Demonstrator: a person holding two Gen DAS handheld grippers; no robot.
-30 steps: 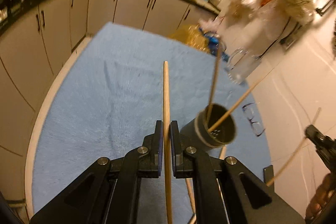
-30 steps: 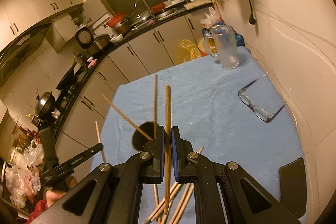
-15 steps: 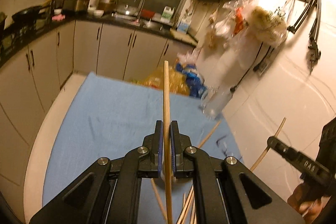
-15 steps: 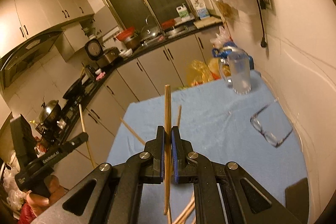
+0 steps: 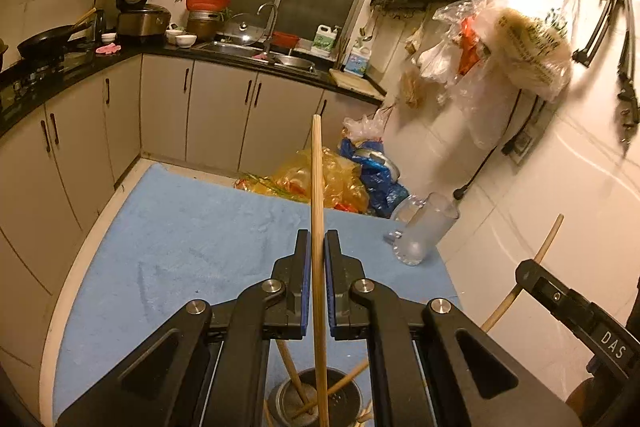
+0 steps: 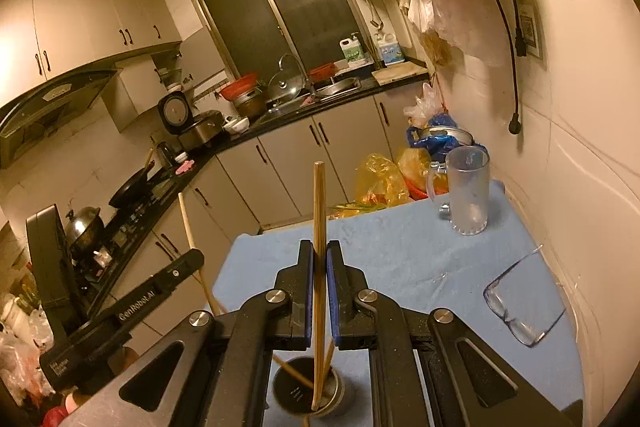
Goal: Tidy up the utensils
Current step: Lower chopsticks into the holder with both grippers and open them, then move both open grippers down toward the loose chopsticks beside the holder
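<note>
Above the dark utensil cup (image 6: 308,397), on the blue cloth (image 6: 400,259): you hold one chopstick upright in each tool.

Left gripper (image 5: 316,279): jaws clamped on the left chopstick (image 5: 317,211); its lower end hangs in front of the cup mouth, and whether it sits inside you cannot tell.

Right gripper (image 6: 320,287): jaws clamped on the right chopstick (image 6: 319,227); its lower tip reaches into the cup mouth, close to the near rim.

Cup contents: a few loose chopsticks (image 6: 294,375) lean crosswise inside the cup.

Beyond the cup: the glass mug (image 6: 468,191) stands well apart at the far edge of the cloth; the eyeglasses (image 6: 520,311) lie between mug and cup, toward the wall.

Risk, release: if you let go while a tip rests on the rim or on a leaning stick, that chopstick will likely tip out onto the cloth.

Risk, crowding: both tools converge on one narrow mouth; your sticks may cross or knock the cup over.
</note>
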